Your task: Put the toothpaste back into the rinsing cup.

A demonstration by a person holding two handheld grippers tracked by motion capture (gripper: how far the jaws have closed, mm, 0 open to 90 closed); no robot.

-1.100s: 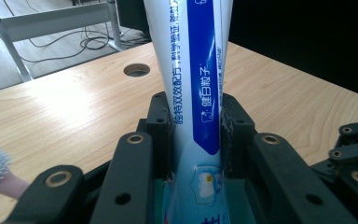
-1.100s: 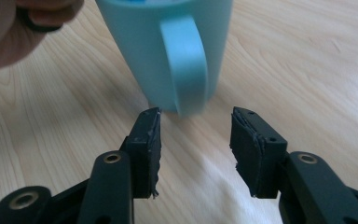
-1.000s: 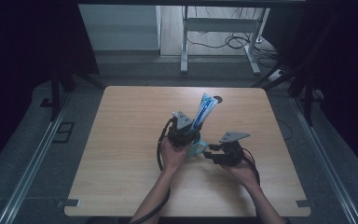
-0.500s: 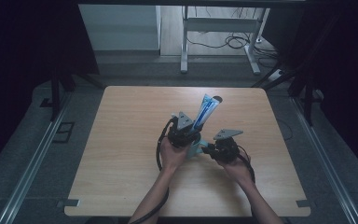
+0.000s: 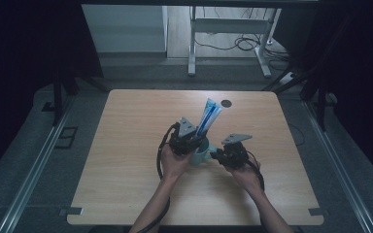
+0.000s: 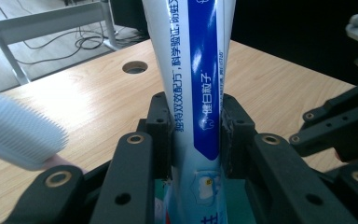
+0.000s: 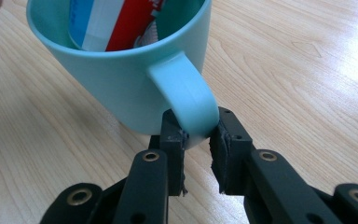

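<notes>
While the mug (image 5: 200, 154) stands mid-table, far from every table (image 5: 126, 194) edge, the left gripper (image 6: 196, 122) clamps the toothpaste tube (image 6: 200, 70) standing inside it; the right gripper (image 7: 196, 135), jaws just closed, pinches the mug's handle (image 7: 189, 100).

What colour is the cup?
The mug is light turquoise, a pale blue-green. It shows best in the right gripper view.

Most of the table (image 5: 126, 184) is left bare, so passage is wide open on every side. Only the middle is blocked: the mug (image 5: 201, 154) and the toothpaste tube (image 5: 208, 116) leaning up out of it.
</notes>
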